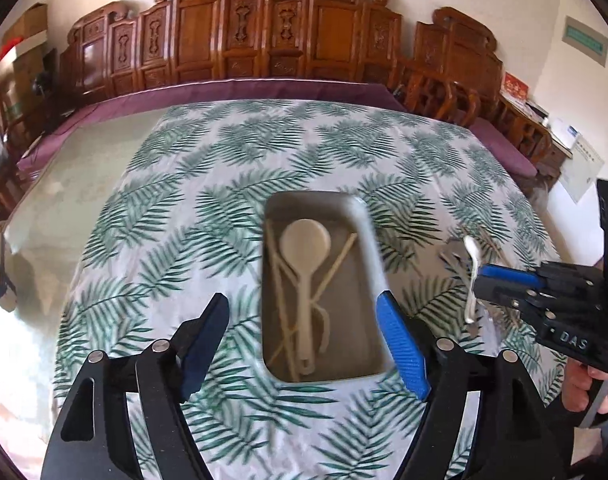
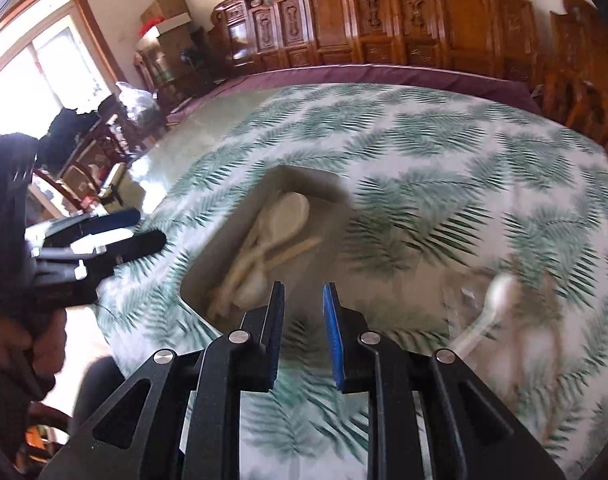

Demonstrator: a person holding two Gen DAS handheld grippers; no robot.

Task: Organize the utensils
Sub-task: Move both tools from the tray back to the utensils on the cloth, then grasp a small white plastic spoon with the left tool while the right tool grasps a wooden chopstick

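Note:
A grey tray sits mid-table on the leaf-print cloth and holds a beige rice spoon and several chopsticks. It also shows, blurred, in the right wrist view. My left gripper is open and empty, its fingers on either side of the tray's near end. My right gripper is partly open and empty, near the tray's right edge; it also shows in the left wrist view. A white spoon lies with other loose utensils right of the tray; it shows blurred in the right wrist view.
The leaf-print cloth covers most of a glass-topped table. Carved wooden chairs line the far side. Boxes stand at the far left.

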